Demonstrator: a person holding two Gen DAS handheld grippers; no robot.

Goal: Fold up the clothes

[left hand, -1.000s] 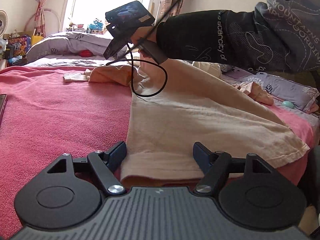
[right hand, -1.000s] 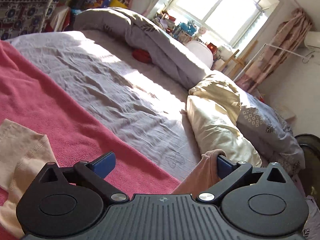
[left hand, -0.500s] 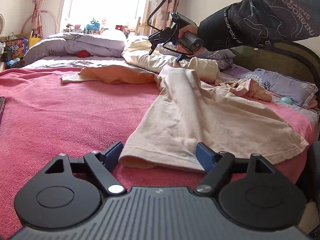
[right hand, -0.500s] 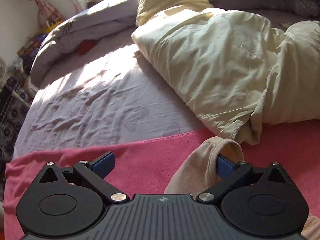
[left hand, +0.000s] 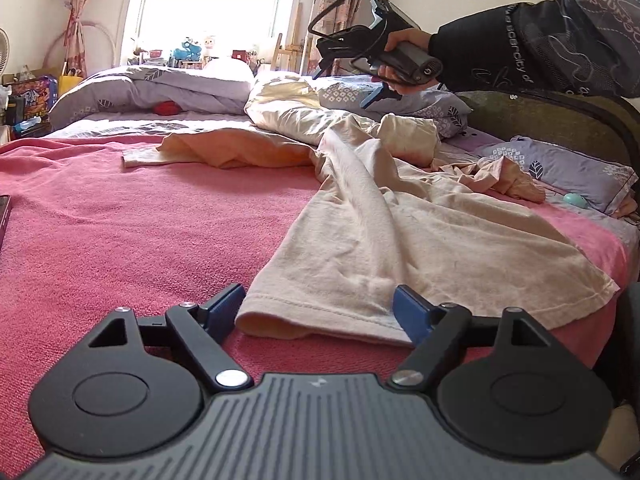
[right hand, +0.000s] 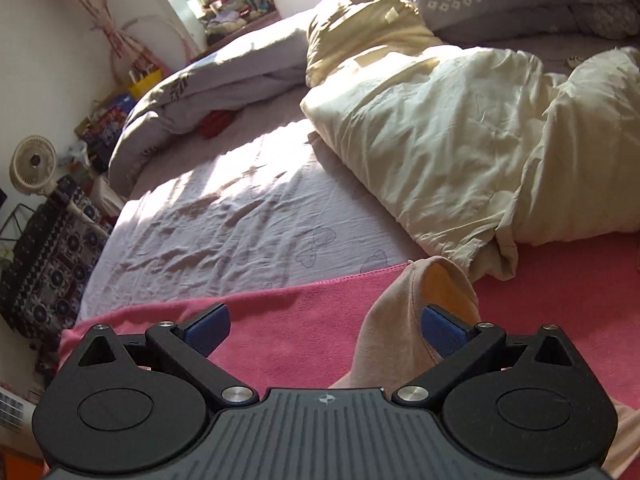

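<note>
A beige garment (left hand: 400, 232) lies spread on the pink blanket (left hand: 140, 232), its hem edge just in front of my left gripper (left hand: 318, 308). The left gripper is open and low over the blanket, its blue pads on either side of the hem, not closed on it. My right gripper (right hand: 326, 326) is open; a raised fold of the same beige cloth (right hand: 400, 320) drapes against its right pad (right hand: 442, 334). In the left wrist view the right gripper (left hand: 360, 64) is held in the air above the far end of the garment.
A cream duvet (right hand: 460, 132) and a grey patterned quilt (left hand: 152, 92) lie bunched beyond the blanket. A patterned pillow (left hand: 560, 168) and a peach cloth (left hand: 500, 176) sit at the right. A dark phone edge (left hand: 3, 216) shows far left. A fan (right hand: 34, 160) stands beside the bed.
The right gripper has swung from the left to the far right and lifted clear; the garment has dropped and settled flat on the blanket. The left gripper has stayed at the hem.
</note>
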